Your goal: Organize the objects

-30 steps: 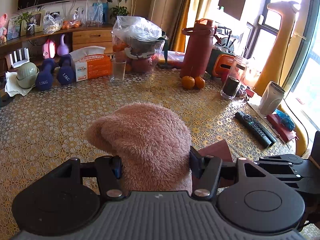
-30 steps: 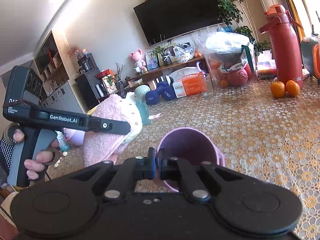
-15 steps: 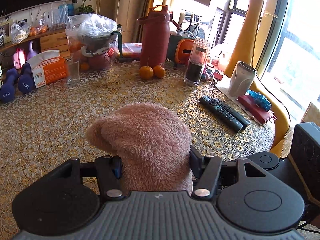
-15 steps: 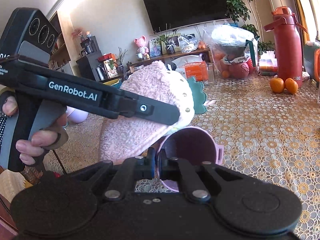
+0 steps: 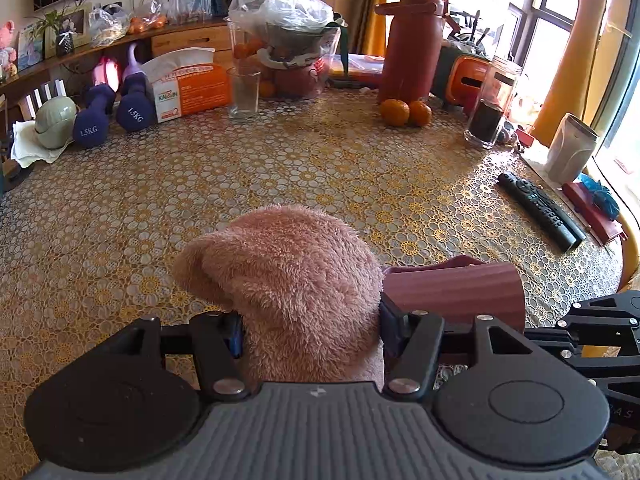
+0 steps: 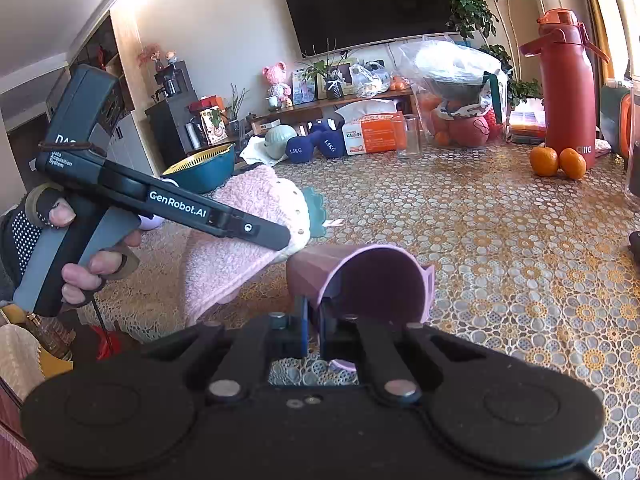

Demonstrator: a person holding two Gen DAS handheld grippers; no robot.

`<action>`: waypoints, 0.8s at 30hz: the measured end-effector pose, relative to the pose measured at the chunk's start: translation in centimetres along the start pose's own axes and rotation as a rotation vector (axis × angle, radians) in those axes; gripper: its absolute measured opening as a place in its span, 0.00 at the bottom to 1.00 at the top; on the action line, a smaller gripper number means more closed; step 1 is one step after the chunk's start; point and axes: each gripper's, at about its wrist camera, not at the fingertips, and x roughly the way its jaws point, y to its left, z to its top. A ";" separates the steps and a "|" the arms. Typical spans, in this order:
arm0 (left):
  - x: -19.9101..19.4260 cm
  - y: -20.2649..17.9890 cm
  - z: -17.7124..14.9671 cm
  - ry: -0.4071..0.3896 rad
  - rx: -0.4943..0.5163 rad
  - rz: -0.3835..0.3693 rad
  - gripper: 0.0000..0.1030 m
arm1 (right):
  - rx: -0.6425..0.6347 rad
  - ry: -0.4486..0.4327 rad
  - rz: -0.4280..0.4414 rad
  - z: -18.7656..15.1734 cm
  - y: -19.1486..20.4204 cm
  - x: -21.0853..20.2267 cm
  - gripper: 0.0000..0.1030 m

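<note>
1. My left gripper [image 5: 310, 326] has its jaws set wide and clamped on either side of a pink plush [image 5: 292, 276]. The toy fills the gap between them and bulges forward over the worktop [image 5: 280, 168]. From the right wrist view the same plush [image 6: 240, 240] hangs above the worktop edge, with a white, dotted part on its far side.
2. My right gripper [image 6: 314, 328] has its jaws drawn narrow, pinching the rim of a purple cup [image 6: 368, 280]. The cup lies tipped on its side in the air, its mouth turned toward my right camera. In the left view the cup [image 5: 456, 292] sits just right of the plush, touching or nearly touching it.
3. Half a second ago the cup was hidden from the left camera; it now shows beside the plush. The left view has also swung back toward the dumbbells [image 5: 112, 112]. In the right view the left gripper and plush have dropped lower and farther left, off the cup's mouth.
4. The worktop is round, covered in a gold lace-pattern cloth. Along its far side stand a red flask [image 5: 408, 40], a bagged bowl of fruit [image 5: 288, 40], a tissue box [image 5: 188, 84], a glass [image 5: 243, 92] and two oranges [image 5: 404, 112]. A remote [image 5: 540, 210] lies to the right.
5. Behind, a dark TV [image 6: 368, 4] hangs on a pale wall above a low shelf, and bright windows are on the right.
</note>
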 end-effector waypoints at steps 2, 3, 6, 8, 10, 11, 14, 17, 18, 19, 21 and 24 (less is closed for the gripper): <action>-0.5 0.0 0.3 -0.015 -0.007 -0.016 0.58 | 0.002 0.000 -0.003 0.0 0.0 0.0 0.04; -0.8 -0.3 0.4 -0.024 -0.007 -0.029 0.59 | 0.003 0.001 -0.003 -0.1 -0.1 0.0 0.04; -1.8 -1.7 1.2 -0.052 0.013 -0.089 0.59 | 0.003 0.003 -0.004 -0.1 -0.1 -0.1 0.04; -2.4 -3.2 1.6 -0.071 0.040 -0.127 0.59 | 0.000 0.005 -0.005 -0.2 0.0 -0.1 0.04; -2.5 -4.6 1.9 -0.077 0.069 -0.162 0.59 | -0.001 0.006 -0.006 -0.2 0.0 -0.1 0.04; -2.5 -5.3 1.9 -0.076 0.082 -0.174 0.59 | -0.002 0.007 -0.007 -0.2 0.0 -0.1 0.04; -1.8 -6.9 1.9 -0.067 0.116 -0.186 0.59 | -0.013 0.013 -0.010 -0.2 0.2 0.0 0.04; -1.0 -7.5 1.6 -0.045 0.126 -0.186 0.59 | -0.029 0.022 -0.018 -0.4 0.3 0.0 0.04; -0.7 -7.5 1.5 -0.039 0.128 -0.180 0.59 | -0.029 0.025 -0.018 -0.4 0.3 0.0 0.04; -0.5 -7.4 1.4 -0.034 0.128 -0.175 0.58 | -0.030 0.028 -0.019 -0.4 0.3 0.0 0.04; -0.2 -7.1 1.2 -0.029 0.127 -0.170 0.58 | -0.035 0.031 -0.020 -0.5 0.4 0.0 0.04; 0.0 -6.6 1.1 -0.024 0.123 -0.153 0.58 | -0.039 0.038 -0.020 -0.5 0.5 0.1 0.04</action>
